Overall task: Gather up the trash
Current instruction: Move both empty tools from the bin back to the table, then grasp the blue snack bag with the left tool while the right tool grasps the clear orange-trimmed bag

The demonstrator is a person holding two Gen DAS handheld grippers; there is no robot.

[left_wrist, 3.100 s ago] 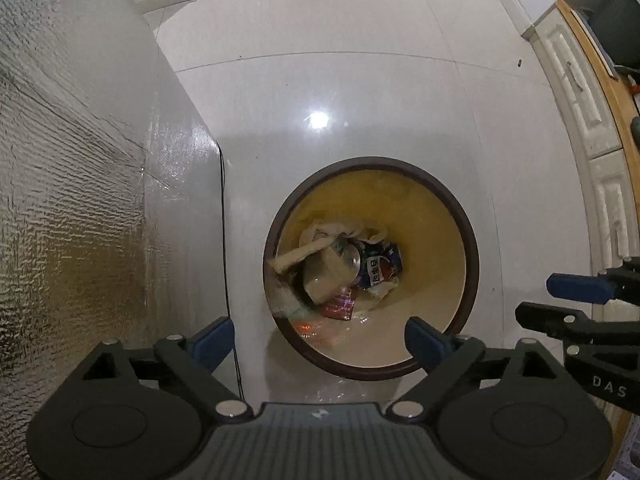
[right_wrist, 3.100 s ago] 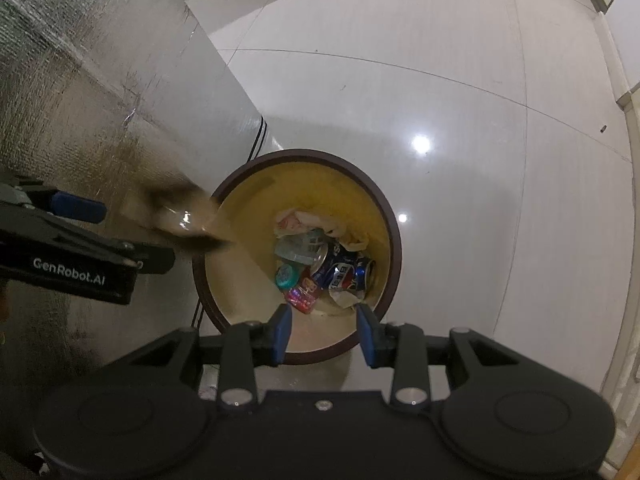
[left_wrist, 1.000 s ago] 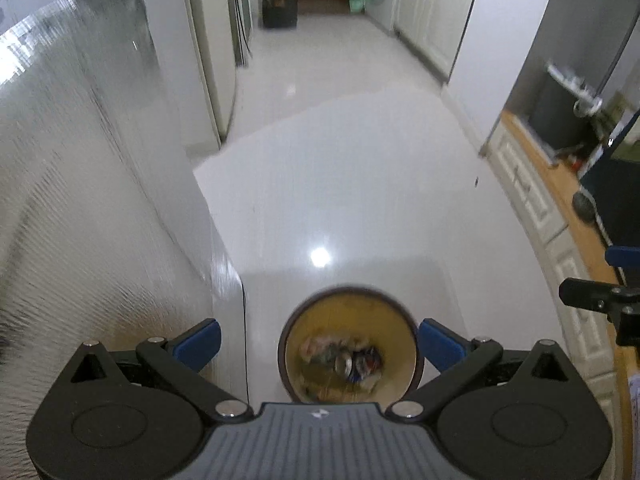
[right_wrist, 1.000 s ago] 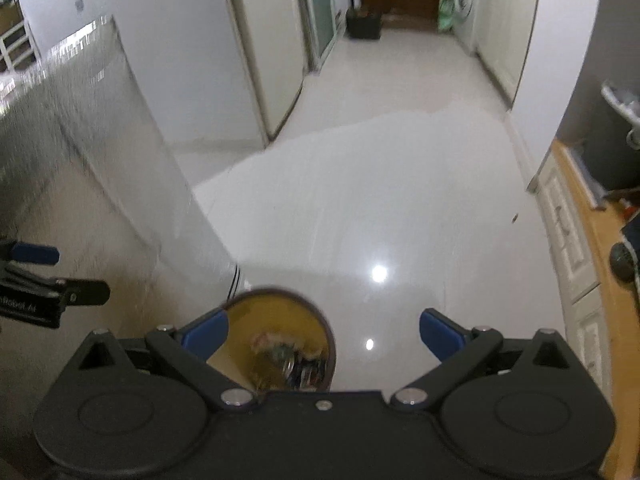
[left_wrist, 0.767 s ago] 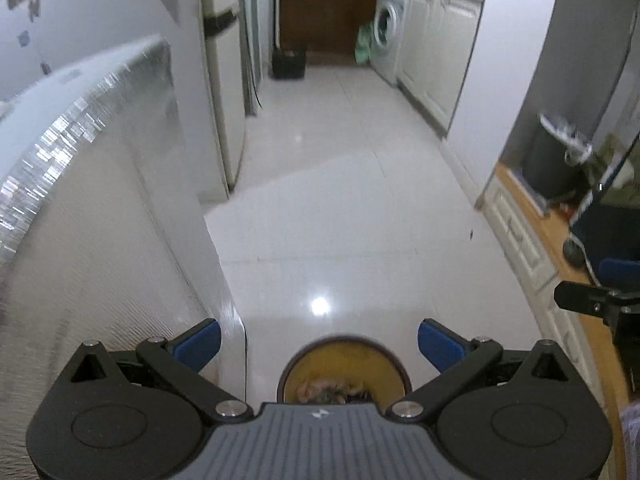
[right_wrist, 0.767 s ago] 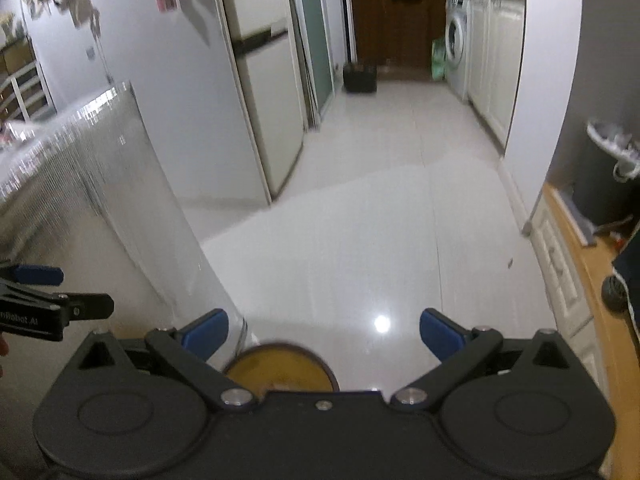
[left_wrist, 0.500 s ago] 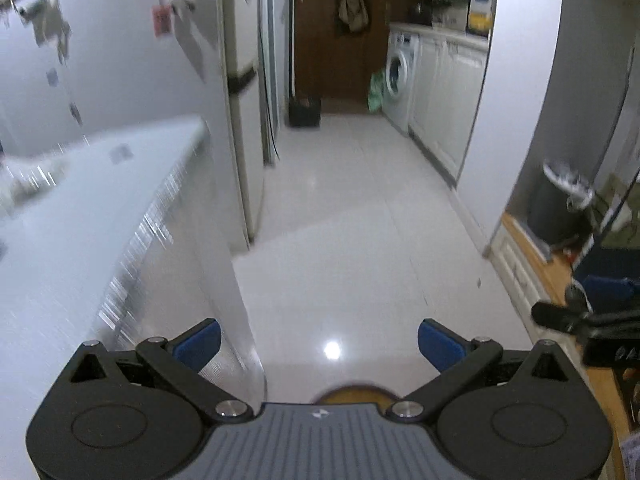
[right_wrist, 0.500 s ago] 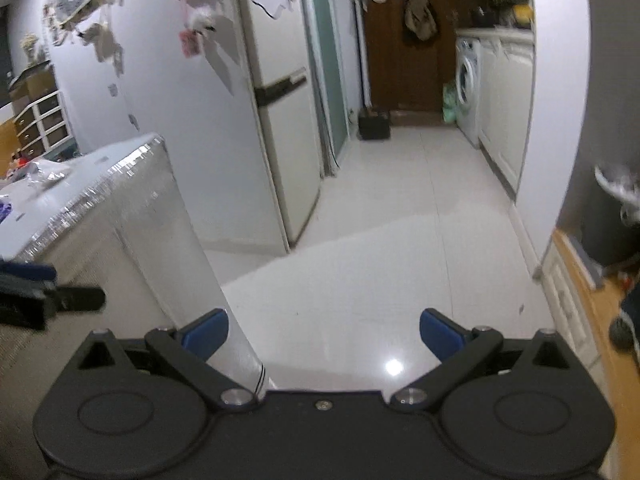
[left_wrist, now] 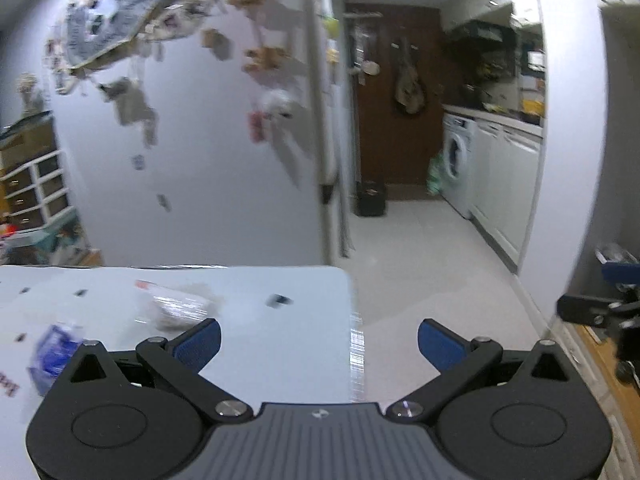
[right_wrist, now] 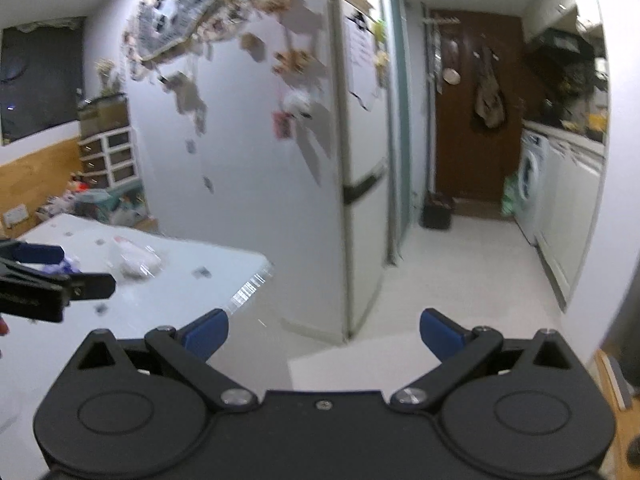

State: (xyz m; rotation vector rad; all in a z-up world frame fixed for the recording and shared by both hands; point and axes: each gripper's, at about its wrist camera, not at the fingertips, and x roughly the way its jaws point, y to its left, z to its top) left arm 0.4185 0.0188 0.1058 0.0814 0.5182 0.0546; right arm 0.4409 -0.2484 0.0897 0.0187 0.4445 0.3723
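1. Clear crumpled plastic wrapper (left_wrist: 176,308), whitish with a red edge, lies on the white tabletop, motion-blurred.
2. Blue-and-white packet (left_wrist: 54,354) lies nearer the left edge, apart from the wrapper; details blurred.

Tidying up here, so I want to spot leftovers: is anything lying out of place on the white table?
Yes. A crumpled clear plastic wrapper lies loose on the table, and a blue packet sits nearer its left side. Both look like litter, though blur hides detail. The left gripper and the right gripper are open and empty.
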